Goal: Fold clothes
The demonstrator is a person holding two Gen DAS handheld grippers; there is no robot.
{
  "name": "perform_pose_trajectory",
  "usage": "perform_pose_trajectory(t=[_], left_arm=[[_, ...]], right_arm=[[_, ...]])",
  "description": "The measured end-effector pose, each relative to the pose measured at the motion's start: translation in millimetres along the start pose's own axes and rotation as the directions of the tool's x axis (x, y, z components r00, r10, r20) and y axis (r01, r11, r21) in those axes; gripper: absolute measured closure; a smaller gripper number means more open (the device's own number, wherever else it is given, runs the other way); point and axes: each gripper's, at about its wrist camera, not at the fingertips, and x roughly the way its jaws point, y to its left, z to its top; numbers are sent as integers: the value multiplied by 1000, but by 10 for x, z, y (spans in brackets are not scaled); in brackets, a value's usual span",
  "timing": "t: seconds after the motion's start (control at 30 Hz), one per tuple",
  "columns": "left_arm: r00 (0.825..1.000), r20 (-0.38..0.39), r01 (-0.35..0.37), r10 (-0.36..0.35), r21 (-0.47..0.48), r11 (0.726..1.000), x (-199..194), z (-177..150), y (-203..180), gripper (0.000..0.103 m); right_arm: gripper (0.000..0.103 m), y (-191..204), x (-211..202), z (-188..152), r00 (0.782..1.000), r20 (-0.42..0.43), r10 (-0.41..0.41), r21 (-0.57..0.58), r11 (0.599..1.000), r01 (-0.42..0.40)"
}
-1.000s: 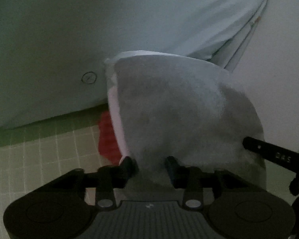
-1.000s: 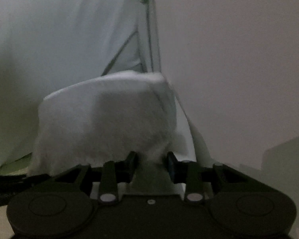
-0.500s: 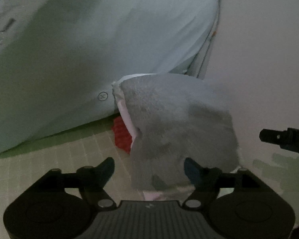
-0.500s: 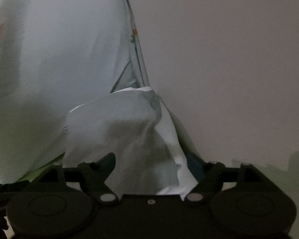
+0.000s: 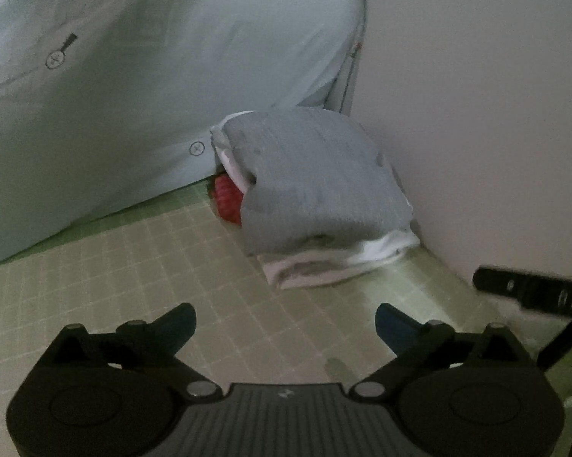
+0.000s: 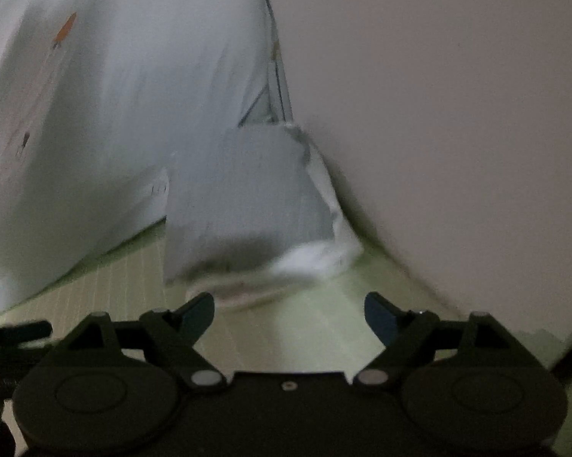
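Note:
A folded grey garment [image 5: 316, 182] lies on top of a folded white one [image 5: 335, 262], stacked on the green grid mat [image 5: 133, 274] in the corner by the wall. A red item [image 5: 226, 200] peeks out behind the stack. The stack also shows in the right wrist view [image 6: 244, 209]. My left gripper [image 5: 286, 321] is open and empty, a little short of the stack. My right gripper [image 6: 289, 310] is open and empty, close in front of the stack.
A large pale blue pillow or bedding [image 5: 133, 76] leans behind and left of the stack; it also shows in the right wrist view [image 6: 114, 114]. A plain wall [image 5: 476, 114] bounds the right side. The other gripper's black part [image 5: 533, 293] shows at the right edge.
Both grippers opened and let go of the grey garment, then drew back. The garment dropped onto the white folded piece and now rests flat.

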Motion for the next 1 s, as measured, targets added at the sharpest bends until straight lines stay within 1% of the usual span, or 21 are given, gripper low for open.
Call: perform_pose_trajectory(t=[0.07, 0.13, 0.23, 0.4, 0.53, 1.0], left_arm=[[1000, 3, -22, 22, 13, 1000, -60, -75, -16, 0], [999, 2, -42, 42, 35, 999, -87, -134, -27, 0], [999, -12, -42, 43, 58, 997, -139, -221, -38, 0], [999, -26, -22, 24, 76, 997, -230, -328, -55, 0], [1000, -22, -15, 17, 88, 996, -291, -371, -71, 0], [1000, -5, -1, 1, 91, 996, -380, -436, -142, 0]], right_arm=[[12, 17, -73, -157, 1000, -19, -5, 1, 1000, 5], [3, 35, -137, -286, 999, -35, -11, -6, 1000, 11], [1, 71, -202, -401, 998, -44, -37, -37, 999, 36], [0, 71, -287, -500, 998, -53, -43, -39, 998, 41], [0, 66, -374, -533, 997, -58, -47, -39, 998, 45], [0, 28, -490, -544, 997, -42, -59, -52, 997, 57]])
